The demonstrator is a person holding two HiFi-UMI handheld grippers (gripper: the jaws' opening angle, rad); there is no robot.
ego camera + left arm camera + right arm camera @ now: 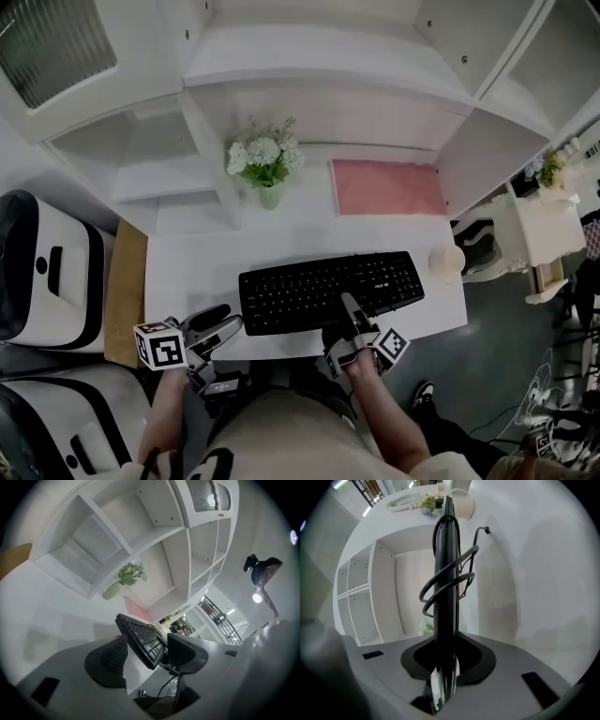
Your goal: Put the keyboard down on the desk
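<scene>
- Nearest the person, the right gripper [349, 309] was clamped on the near edge of the 1 black keyboard [328, 289], its jaws tight against the keyboard's 2 faces.
- The left gripper [217, 325] hovered near the keyboard's left end, jaws wide apart and holding nothing.
- The keyboard lay over the near part of the white desk [197, 258]; whether it rested flat could not be told.
- Judged to be the set-down: the keyboard needed to sit level before the jaws let go.
- Farther back stood 1 flower vase [265, 169] and 1 pink mat [387, 187]; at right, 1 cup [447, 262].
</scene>
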